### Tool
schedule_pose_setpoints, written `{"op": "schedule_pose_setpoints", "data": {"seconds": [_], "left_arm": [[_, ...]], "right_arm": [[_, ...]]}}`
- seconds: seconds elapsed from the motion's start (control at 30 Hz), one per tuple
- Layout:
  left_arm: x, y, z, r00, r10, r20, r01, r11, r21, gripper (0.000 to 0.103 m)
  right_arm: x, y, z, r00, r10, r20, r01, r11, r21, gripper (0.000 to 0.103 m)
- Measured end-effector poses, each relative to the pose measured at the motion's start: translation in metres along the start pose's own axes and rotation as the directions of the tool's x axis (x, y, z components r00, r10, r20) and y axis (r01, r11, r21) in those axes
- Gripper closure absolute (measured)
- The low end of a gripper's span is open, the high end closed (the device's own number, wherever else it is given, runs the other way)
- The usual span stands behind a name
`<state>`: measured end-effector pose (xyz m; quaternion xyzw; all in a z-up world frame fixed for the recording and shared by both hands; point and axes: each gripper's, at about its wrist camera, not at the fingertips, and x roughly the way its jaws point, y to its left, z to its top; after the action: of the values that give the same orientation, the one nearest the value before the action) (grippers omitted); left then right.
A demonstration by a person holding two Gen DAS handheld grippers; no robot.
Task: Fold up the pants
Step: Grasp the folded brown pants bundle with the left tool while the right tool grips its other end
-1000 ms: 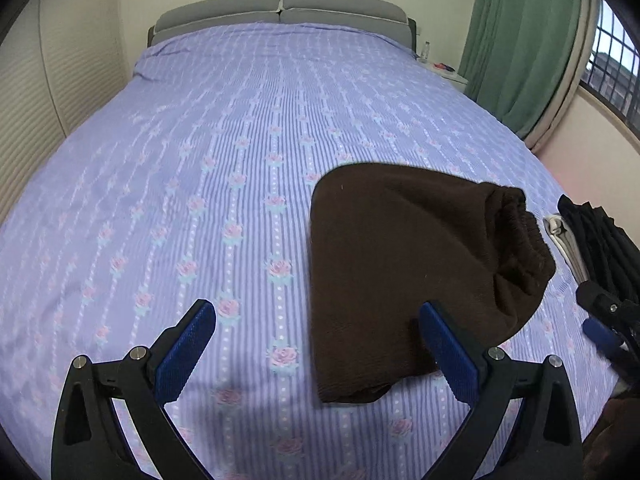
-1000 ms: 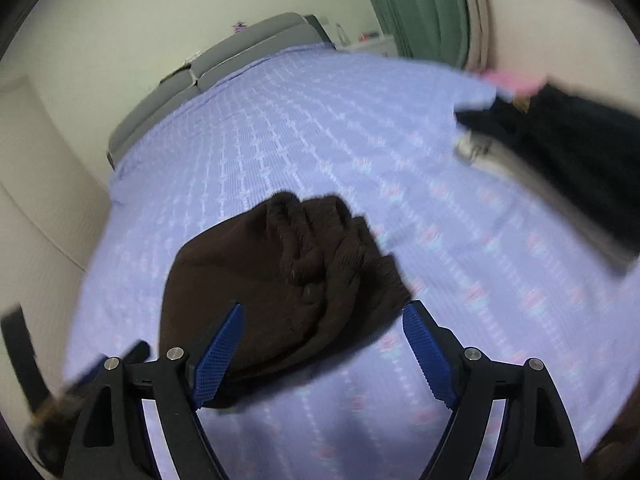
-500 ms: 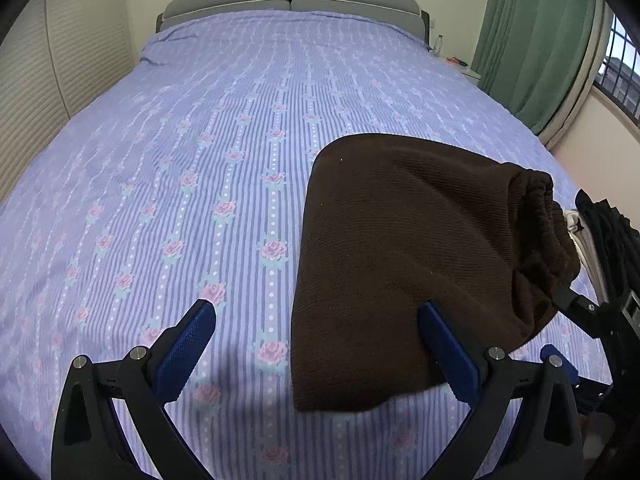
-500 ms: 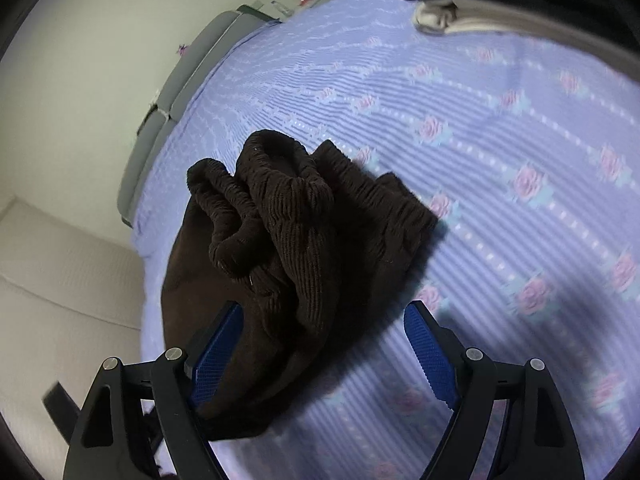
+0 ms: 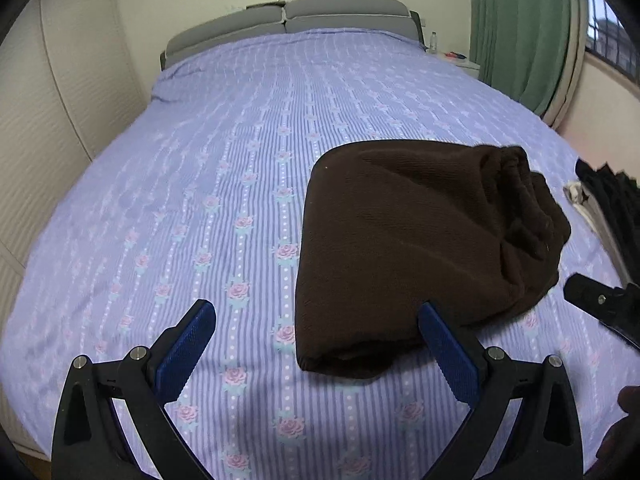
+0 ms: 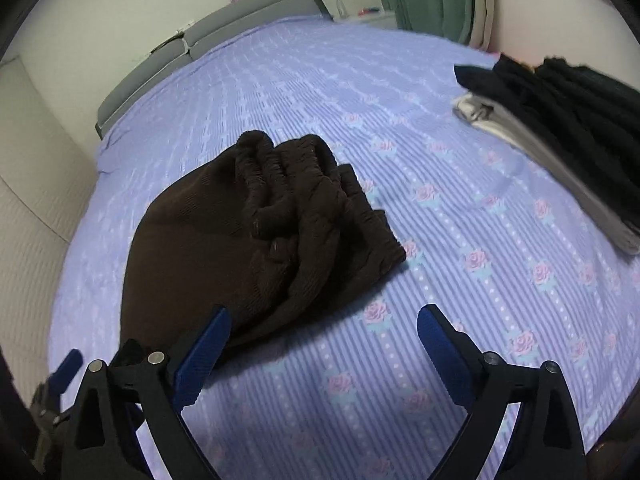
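Note:
Dark brown pants (image 5: 416,248) lie folded in a compact bundle on the purple floral bedsheet (image 5: 224,184), their gathered elastic waistband at the right end. In the right wrist view the pants (image 6: 240,248) show the bunched waistband toward me. My left gripper (image 5: 316,344) is open and empty, just in front of the bundle's near edge, its right finger at the cloth's corner. My right gripper (image 6: 320,344) is open and empty, in front of the waistband end, its left finger beside the cloth.
A stack of folded dark and light garments (image 6: 560,128) lies at the bed's right edge; it also shows in the left wrist view (image 5: 608,200). A grey headboard (image 5: 288,16) and green curtain (image 5: 520,28) stand at the far end. A wall panel runs along the left.
Both grippers have pulled back and risen from the bundle; the right wrist view now looks more level across the bed. The pants lie still. Both grippers stayed open.

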<state>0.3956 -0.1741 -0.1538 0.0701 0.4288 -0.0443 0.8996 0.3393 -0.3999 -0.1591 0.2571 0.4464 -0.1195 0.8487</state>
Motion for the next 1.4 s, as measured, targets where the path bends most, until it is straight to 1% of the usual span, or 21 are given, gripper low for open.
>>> {"op": "schedule_pose_setpoints", "data": {"seconds": [0.07,0.17,0.3,0.43,0.5,0.6,0.67,0.77,0.87,0.9,0.93,1.0,1.03,1.07,1.1,1.17,1.23,1.3,1.4], "left_arm": [[0.006,0.007,0.005,1.000,-0.006,-0.014,0.006,1.000,-0.019,0.000],[0.013,0.012,0.011,1.000,0.027,-0.007,-0.027,1.000,-0.010,0.000],[0.019,0.015,0.018,0.999,0.041,-0.004,-0.041,0.999,-0.003,0.000],[0.019,0.009,0.019,0.999,0.047,0.008,-0.047,0.999,0.012,0.000],[0.016,0.009,0.018,1.000,0.028,0.014,-0.028,1.000,-0.006,0.000],[0.013,0.017,0.012,0.999,-0.046,-0.019,0.044,0.993,-0.106,0.000],[0.011,0.024,0.004,0.996,-0.082,-0.028,0.075,0.979,-0.190,0.000],[0.009,0.031,-0.006,0.991,-0.135,-0.010,0.125,0.942,-0.311,0.001],[0.016,0.034,-0.014,0.980,-0.200,0.005,0.184,0.893,-0.410,0.001],[0.018,0.034,-0.016,0.977,-0.213,0.009,0.196,0.880,-0.433,0.001],[0.023,0.034,-0.018,0.972,-0.234,0.007,0.210,0.861,-0.464,0.001],[0.033,0.034,-0.021,0.966,-0.257,-0.005,0.218,0.831,-0.511,0.001],[0.039,0.036,-0.024,0.963,-0.268,-0.009,0.220,0.810,-0.543,0.001],[0.044,0.038,-0.025,0.961,-0.277,-0.009,0.223,0.791,-0.569,0.001],[0.047,0.038,-0.026,0.959,-0.283,-0.009,0.224,0.779,-0.586,0.001],[0.053,0.038,-0.025,0.956,-0.292,-0.004,0.230,0.762,-0.605,0.001],[0.059,0.034,-0.021,0.953,-0.303,-0.005,0.237,0.755,-0.612,0.000],[0.064,0.033,-0.020,0.952,-0.304,-0.008,0.236,0.753,-0.614,0.000],[0.070,0.031,-0.017,0.949,-0.314,-0.006,0.238,0.733,-0.637,0.000]], "right_arm": [[0.002,-0.017,0.001,0.999,0.030,-0.024,-0.028,0.997,0.078,0.007],[0.019,-0.032,0.003,0.994,0.079,-0.076,-0.064,0.981,0.182,0.006],[0.038,-0.041,0.000,0.979,0.187,-0.080,-0.156,0.943,0.296,0.006],[0.053,-0.040,-0.006,0.964,0.254,-0.072,-0.213,0.909,0.358,0.006],[0.060,-0.040,-0.009,0.958,0.279,-0.067,-0.232,0.891,0.389,0.006],[0.066,-0.043,-0.014,0.943,0.331,-0.046,-0.276,0.848,0.452,0.005],[0.066,-0.045,-0.016,0.940,0.340,-0.035,-0.286,0.838,0.465,0.005],[0.067,-0.048,-0.018,0.933,0.360,-0.021,-0.307,0.822,0.479,0.005],[0.072,-0.053,-0.021,0.923,0.384,-0.016,-0.324,0.799,0.506,0.005],[0.074,-0.054,-0.022,0.921,0.389,-0.018,-0.326,0.795,0.511,0.005],[0.078,-0.056,-0.021,0.919,0.394,-0.021,-0.327,0.791,0.516,0.005],[0.080,-0.061,-0.026,0.912,0.410,-0.017,-0.339,0.775,0.533,0.005],[0.083,-0.062,-0.026,0.909,0.416,-0.012,-0.344,0.767,0.541,0.005],[0.086,-0.063,-0.027,0.905,0.426,-0.005,-0.351,0.753,0.556,0.005],[0.089,-0.064,-0.028,0.901,0.433,0.003,-0.358,0.740,0.570,0.005],[0.093,-0.066,-0.029,0.896,0.445,0.015,-0.368,0.721,0.587,0.003],[0.101,-0.067,-0.030,0.882,0.469,0.034,-0.391,0.689,0.610,0.003],[0.106,-0.065,-0.030,0.879,0.475,0.046,-0.399,0.679,0.616,0.001],[0.115,-0.062,-0.028,0.864,0.498,0.071,-0.425,0.647,0.633,0.000]]}}
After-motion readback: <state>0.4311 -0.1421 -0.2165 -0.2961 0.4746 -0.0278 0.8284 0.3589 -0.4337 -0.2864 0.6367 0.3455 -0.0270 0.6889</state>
